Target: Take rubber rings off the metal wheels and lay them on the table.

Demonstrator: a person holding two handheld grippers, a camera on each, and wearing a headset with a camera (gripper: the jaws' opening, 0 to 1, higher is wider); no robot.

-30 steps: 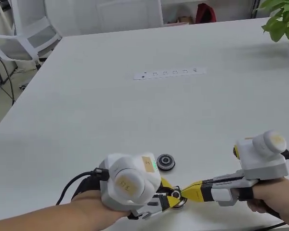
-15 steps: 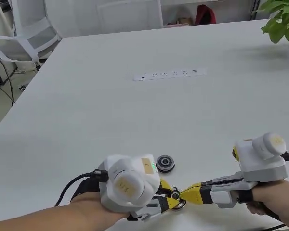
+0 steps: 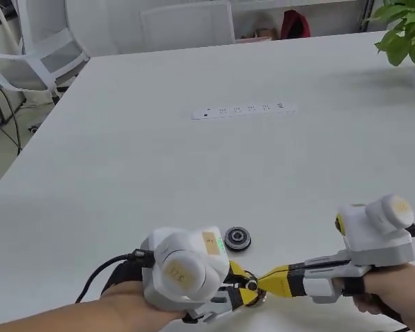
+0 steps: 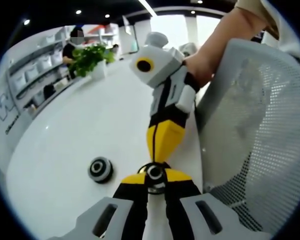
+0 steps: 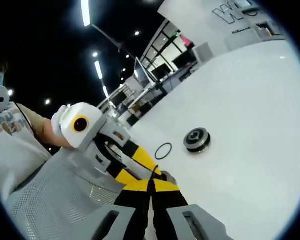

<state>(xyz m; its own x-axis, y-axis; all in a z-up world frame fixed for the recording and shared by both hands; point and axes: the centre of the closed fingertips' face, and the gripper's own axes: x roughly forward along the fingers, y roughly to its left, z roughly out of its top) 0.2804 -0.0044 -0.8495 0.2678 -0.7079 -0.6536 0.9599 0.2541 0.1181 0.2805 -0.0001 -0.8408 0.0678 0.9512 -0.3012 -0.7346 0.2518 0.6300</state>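
My left gripper [image 3: 242,292] is shut on a small metal wheel [image 4: 155,173], held just above the table's near edge. My right gripper [image 3: 262,282] meets it from the right, tip to tip. Its yellow jaws are shut, and a thin black strand of the wheel's rubber ring [image 5: 153,172] shows pinched between them. A second metal wheel [image 3: 237,238] with its black ring still on lies flat on the table just beyond the grippers. In the right gripper view a loose black rubber ring [image 5: 163,151] lies on the table beside that wheel [image 5: 197,139].
A white power strip [image 3: 243,108] lies across the middle of the white table [image 3: 194,159]. A green plant [image 3: 403,31] stands at the far right corner, and white mesh chairs [image 3: 38,52] stand off the far left. A mesh chair back [image 4: 255,125] is close behind the grippers.
Both grippers stay joined at the held wheel, sinking slightly in the picture as the head view shifts. The wheel on the table has not moved.
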